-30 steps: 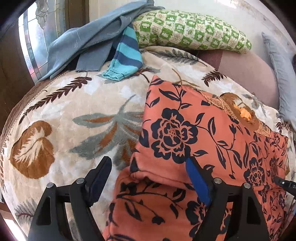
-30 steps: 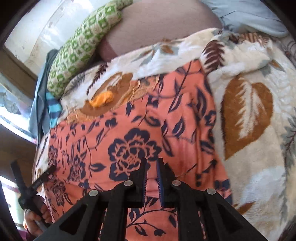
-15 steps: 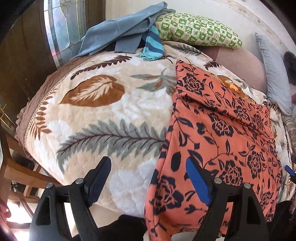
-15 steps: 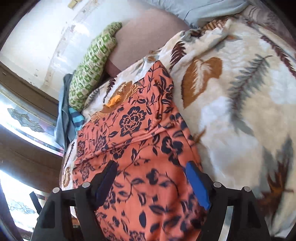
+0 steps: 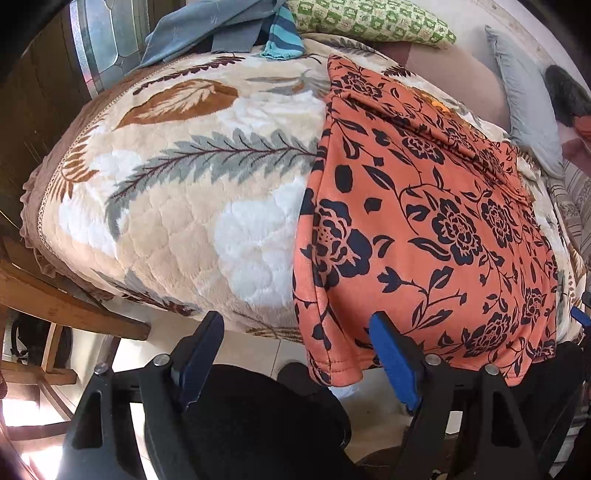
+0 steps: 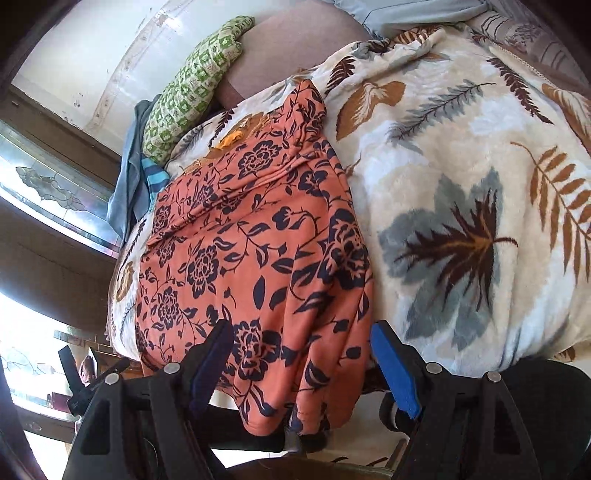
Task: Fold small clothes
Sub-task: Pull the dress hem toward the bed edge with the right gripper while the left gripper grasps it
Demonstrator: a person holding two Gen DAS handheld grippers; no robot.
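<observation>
An orange garment with dark blue flowers (image 5: 424, 229) (image 6: 258, 240) lies flat on the leaf-patterned blanket (image 5: 184, 184) (image 6: 461, 184), and its hem hangs over the bed's near edge. My left gripper (image 5: 295, 354) hovers at the hem's left corner. Its jaws are closing with the corner between them, but the pads are not touching the cloth. My right gripper (image 6: 301, 363) stands open at the hem's right corner, with cloth hanging between its fingers and nothing gripped. The left gripper (image 6: 85, 380) also shows at the left edge of the right wrist view.
At the bed's far end lie a green checked pillow (image 5: 369, 22), blue-grey clothes (image 5: 199, 33) and a teal striped piece (image 5: 282, 40). A grey pillow (image 5: 524, 103) is at the right. A wooden chair (image 5: 55, 302) stands left of the bed, on a tiled floor.
Both grippers have drawn back from the middle of the garment to the bed's near edge. The right gripper, shut a second ago, has opened. The left jaws have narrowed slightly.
</observation>
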